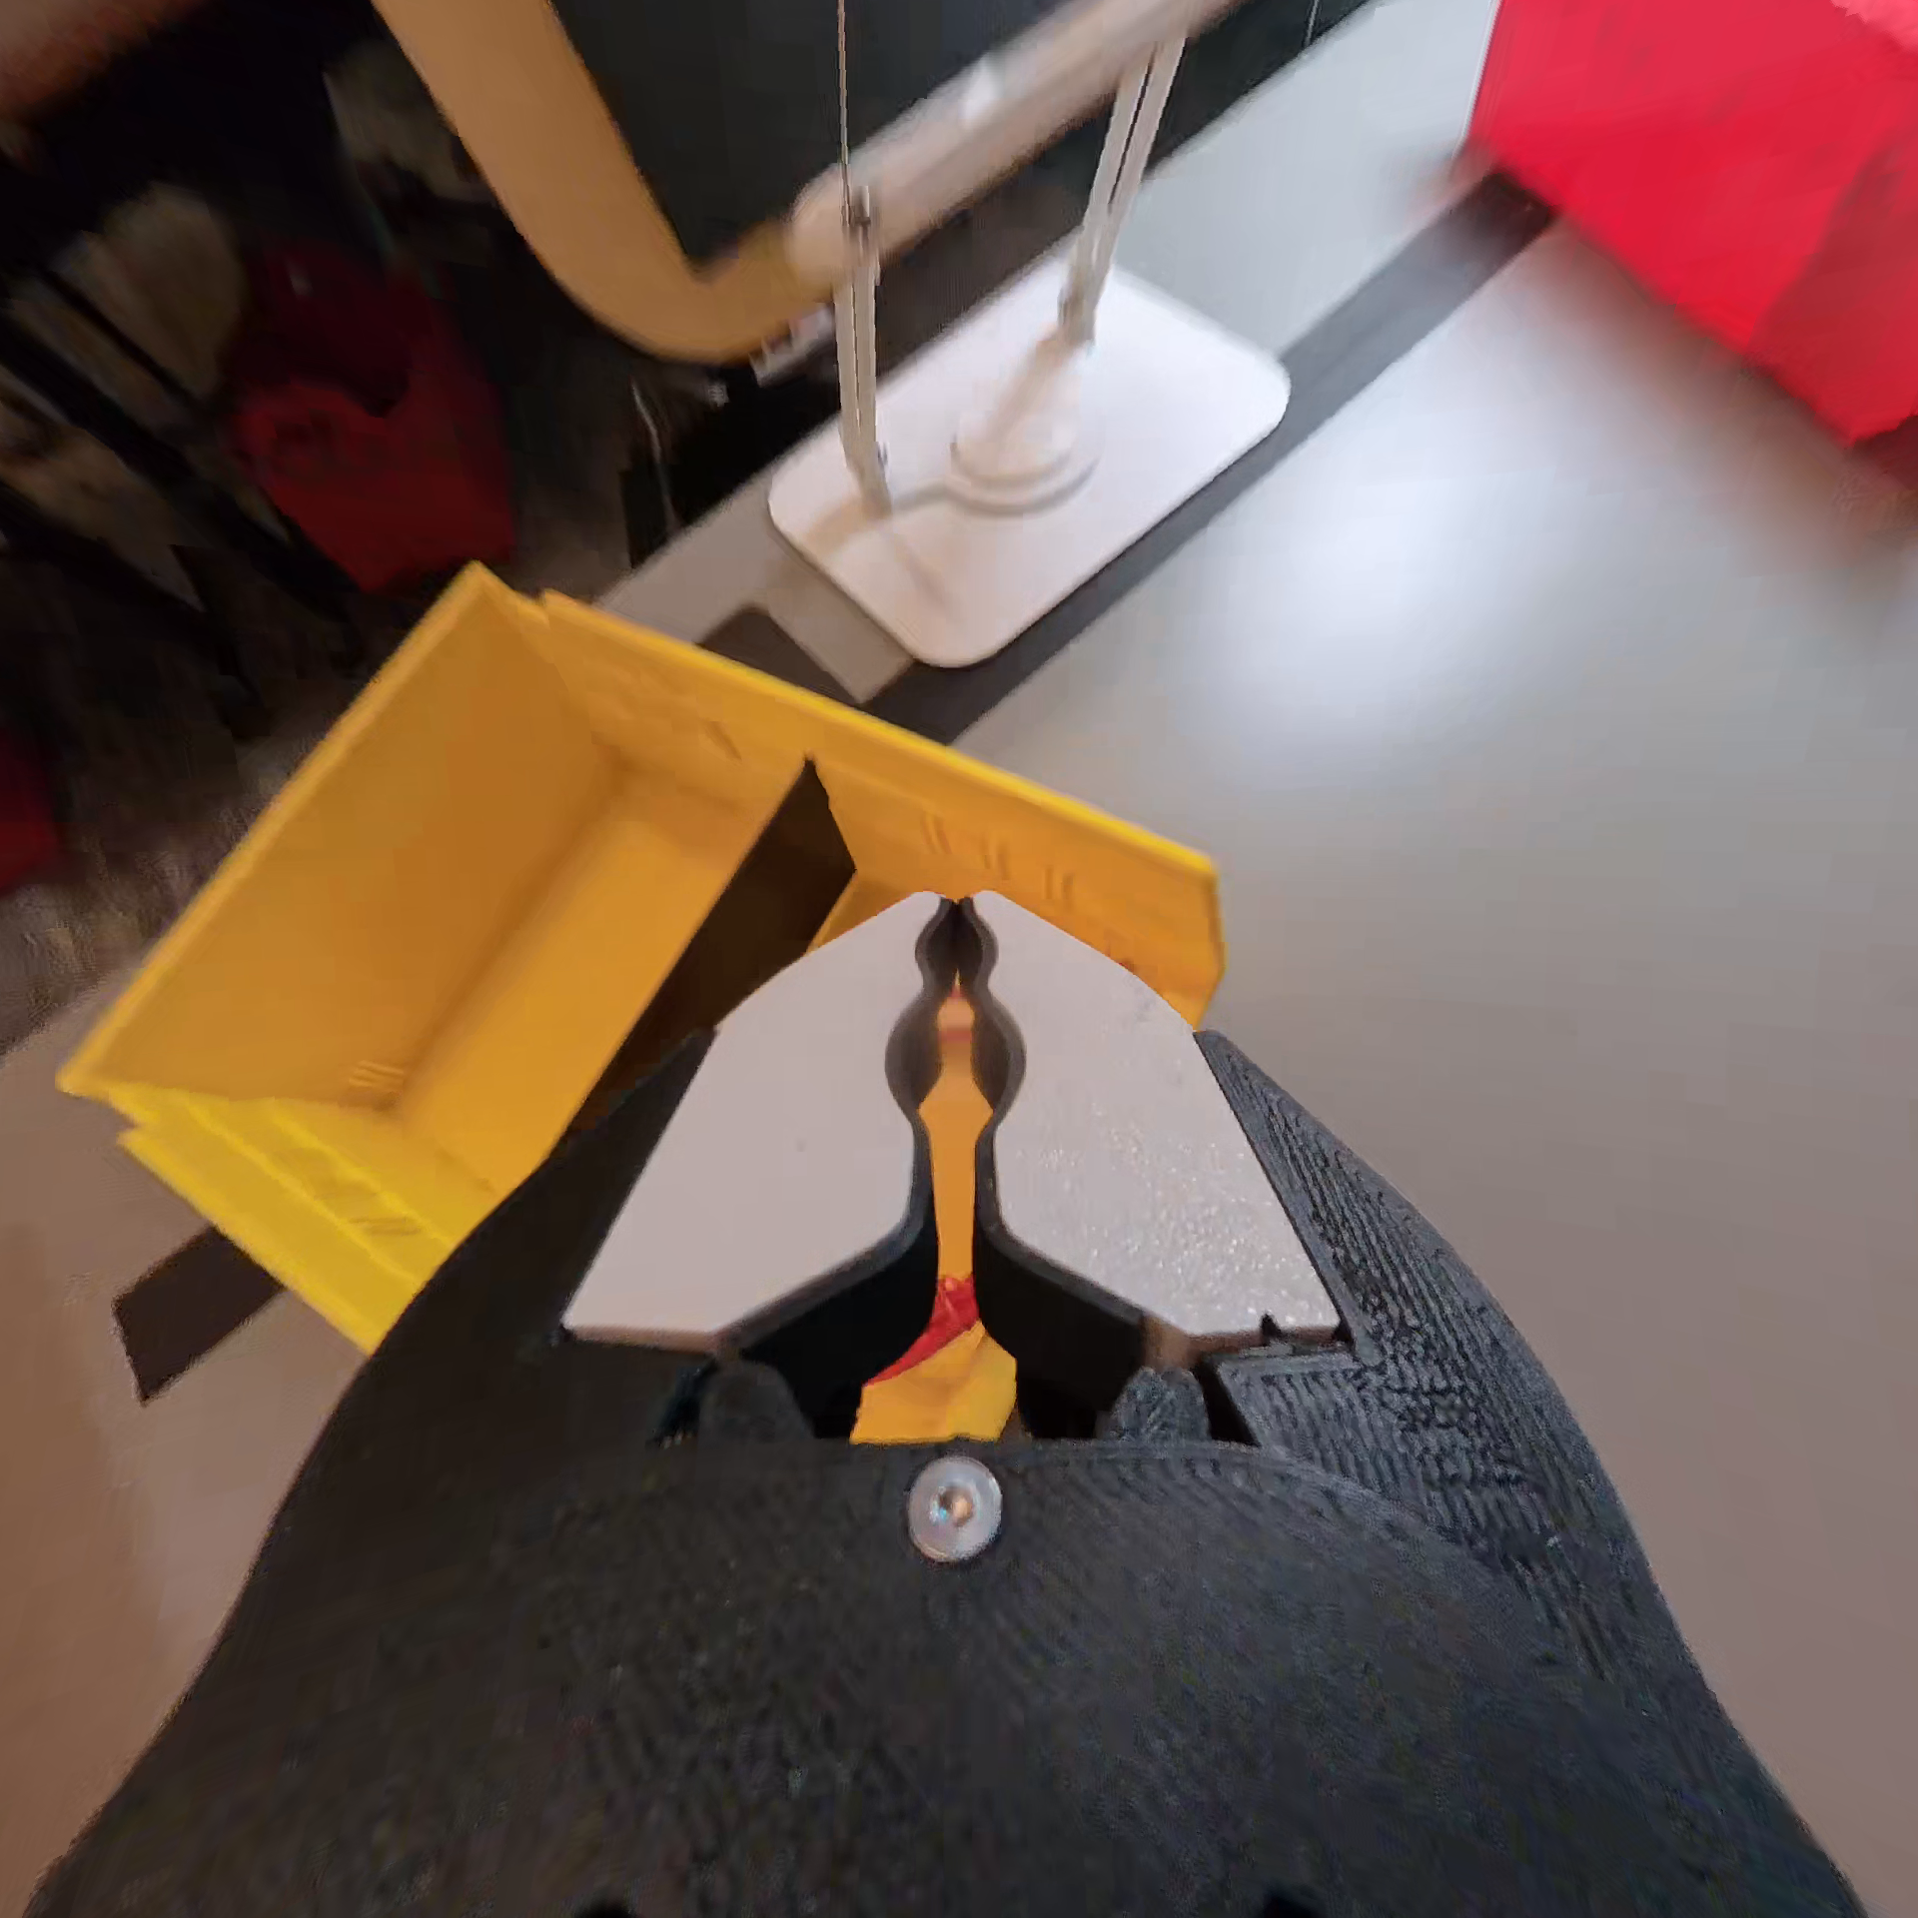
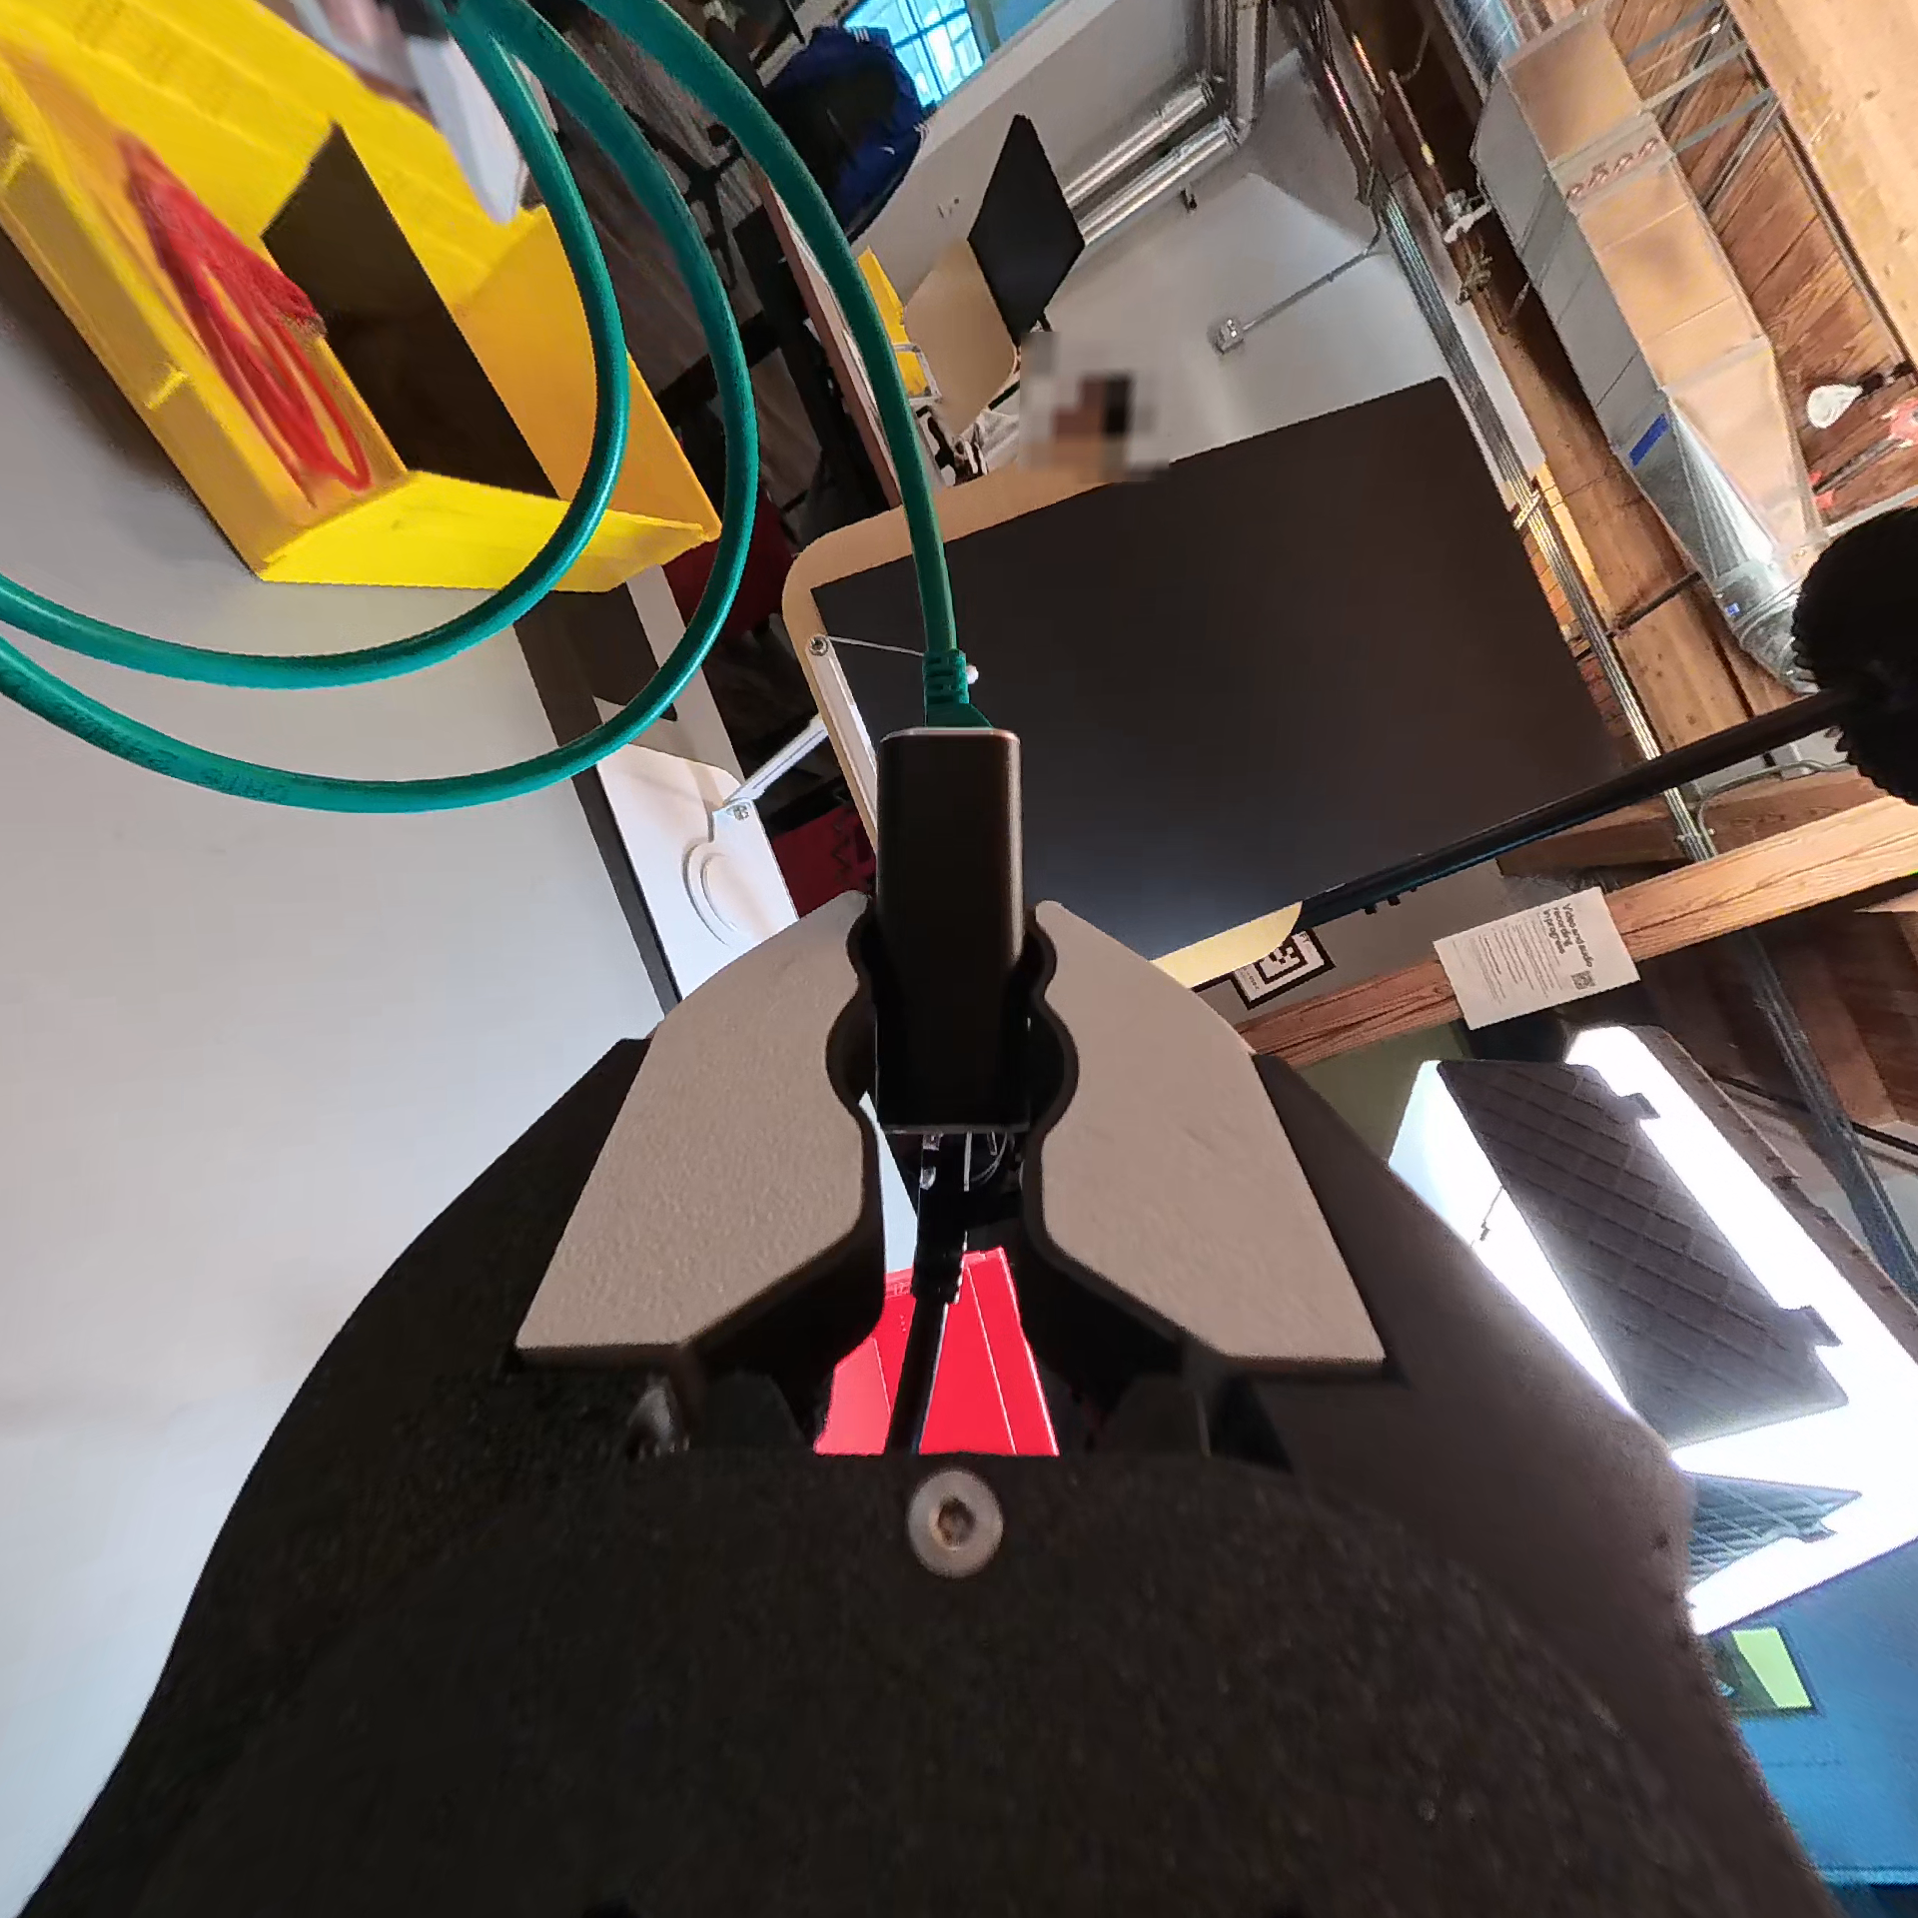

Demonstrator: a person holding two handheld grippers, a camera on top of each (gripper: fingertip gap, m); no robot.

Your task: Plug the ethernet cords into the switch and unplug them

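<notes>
The dark switch is clamped between the right gripper fingers, lifted off the table, with a green cord plugged into its far end and looping back over the table. The left gripper, closed on nothing, hangs over a yellow bin at the table's edge.
</notes>
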